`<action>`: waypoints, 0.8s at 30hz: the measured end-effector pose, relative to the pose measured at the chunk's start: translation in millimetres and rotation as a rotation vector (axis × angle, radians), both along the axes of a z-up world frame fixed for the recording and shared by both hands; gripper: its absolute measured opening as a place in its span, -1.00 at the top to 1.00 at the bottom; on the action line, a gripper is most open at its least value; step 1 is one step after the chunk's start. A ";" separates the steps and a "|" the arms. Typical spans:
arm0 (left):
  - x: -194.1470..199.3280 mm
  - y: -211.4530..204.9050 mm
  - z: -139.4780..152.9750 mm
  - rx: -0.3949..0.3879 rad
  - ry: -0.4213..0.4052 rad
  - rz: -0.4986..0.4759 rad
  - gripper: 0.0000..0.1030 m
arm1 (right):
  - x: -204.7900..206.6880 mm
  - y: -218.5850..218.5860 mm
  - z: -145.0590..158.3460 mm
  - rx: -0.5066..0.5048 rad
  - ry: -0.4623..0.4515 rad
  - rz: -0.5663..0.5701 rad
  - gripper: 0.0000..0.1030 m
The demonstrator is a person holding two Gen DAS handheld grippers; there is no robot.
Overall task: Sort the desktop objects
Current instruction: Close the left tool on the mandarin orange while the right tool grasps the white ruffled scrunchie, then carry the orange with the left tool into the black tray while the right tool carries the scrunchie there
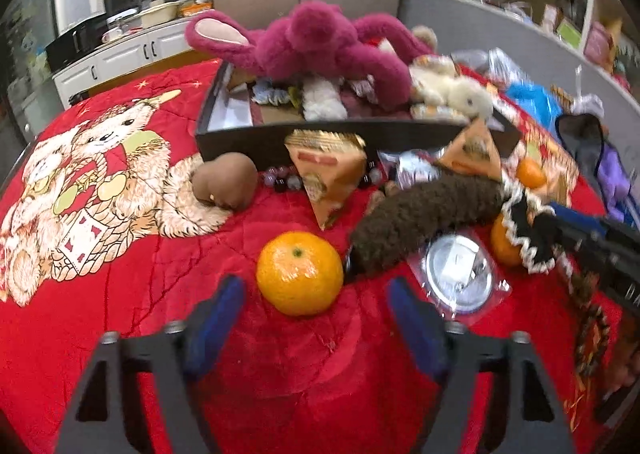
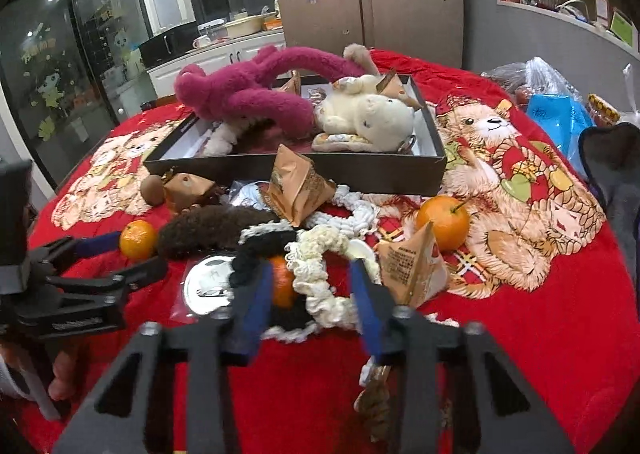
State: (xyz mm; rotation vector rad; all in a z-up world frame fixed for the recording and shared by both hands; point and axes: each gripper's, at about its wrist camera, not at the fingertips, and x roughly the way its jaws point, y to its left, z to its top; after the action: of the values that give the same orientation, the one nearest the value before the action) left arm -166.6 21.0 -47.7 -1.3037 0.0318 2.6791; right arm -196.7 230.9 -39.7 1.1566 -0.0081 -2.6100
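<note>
**A:** Where does everything sit?

**B:** The tabletop [image 1: 140, 294] wears a red bear-print cloth. The black box [image 1: 320, 133] stands toward its far edge, already crowded by a magenta plush [image 1: 320, 41] sprawled over the rim. The loose clutter lies along the box's near wall.

**A:** And the left gripper [image 1: 316, 284]?

**B:** Its jaws stand apart around a mandarin [image 1: 300, 278], which lies on the cloth between the fingertips. Neither pad touches it. I judge the fruit firm but bruisable, smooth-skinned and apt to roll. Take it across its widest part, squeeze gently, and lift straight.

**A:** The right gripper [image 2: 310, 290]?

**B:** It looks clamped on a cream scrunchie [image 2: 320, 286], with a black lace-trimmed scrunchie [image 2: 288, 318] bunched alongside and a second mandarin [image 2: 282, 282] showing through them. The scrunchie should be feather-light, soft and stretchy. It would give under the pads, and its ruffles could drag the black one along. A bite on the thick gathered band seems safest.

**A:** Room to move?

**B:** Open cloth lies toward the near edge on both sides. Ahead it is tight: a brown fuzzy roll [image 1: 424, 217] and a wrapped round tin [image 1: 460, 274] lie just beside the left gripper's mandarin, with a triangular snack packet [image 1: 332, 173] against the box wall. The two grippers are near each other, so I would lift before crossing over.
</note>
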 end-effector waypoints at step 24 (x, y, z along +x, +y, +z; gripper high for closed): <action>13.1 -10.5 9.3 0.043 0.059 0.009 0.23 | 31.2 6.4 40.2 -0.093 0.130 0.020 0.78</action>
State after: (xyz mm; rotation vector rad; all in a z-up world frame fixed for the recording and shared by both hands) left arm -153.6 10.5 -38.3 -1.2157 -0.0249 2.7091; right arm -165.6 237.4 0.5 0.9492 -0.0888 -2.6317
